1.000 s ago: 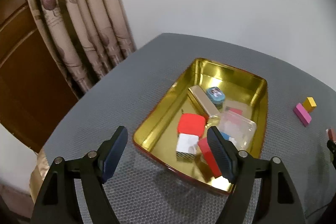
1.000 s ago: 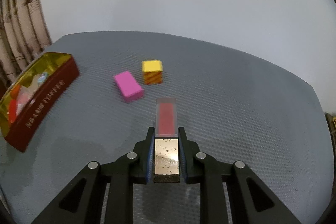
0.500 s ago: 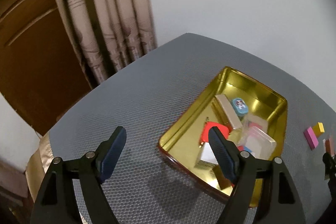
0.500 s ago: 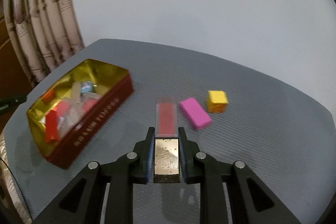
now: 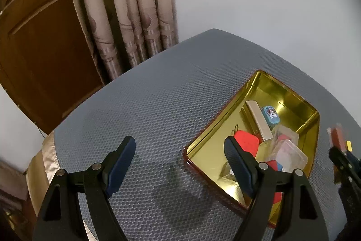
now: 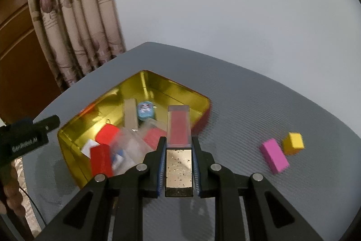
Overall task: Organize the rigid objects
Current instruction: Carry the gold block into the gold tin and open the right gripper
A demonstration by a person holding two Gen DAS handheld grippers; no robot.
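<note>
A gold tin tray (image 6: 180, 88) (image 5: 291, 92) with a red outer wall sits on the grey table and holds several small things: red blocks, a clear box, a gold bar, a blue round piece. My right gripper (image 6: 178, 146) is shut on a long clear box with a red insert and gold base (image 6: 179, 128), held above the tray's near right corner. This box (image 5: 337, 137) also shows, blurred, at the right edge of the left wrist view. My left gripper (image 5: 179, 150) stands open over the table beside the tray's left corner, nothing between its fingers.
A pink block (image 6: 274, 155) and a yellow cube (image 6: 293, 142) lie on the table right of the tray. Curtains (image 5: 126, 3) and a wooden door (image 5: 38, 49) stand behind the table's far left edge. A white wall is behind.
My right gripper has carried the clear box left and up, from near the pink and yellow blocks to above the tray. My left gripper has shifted left, away from the tray.
</note>
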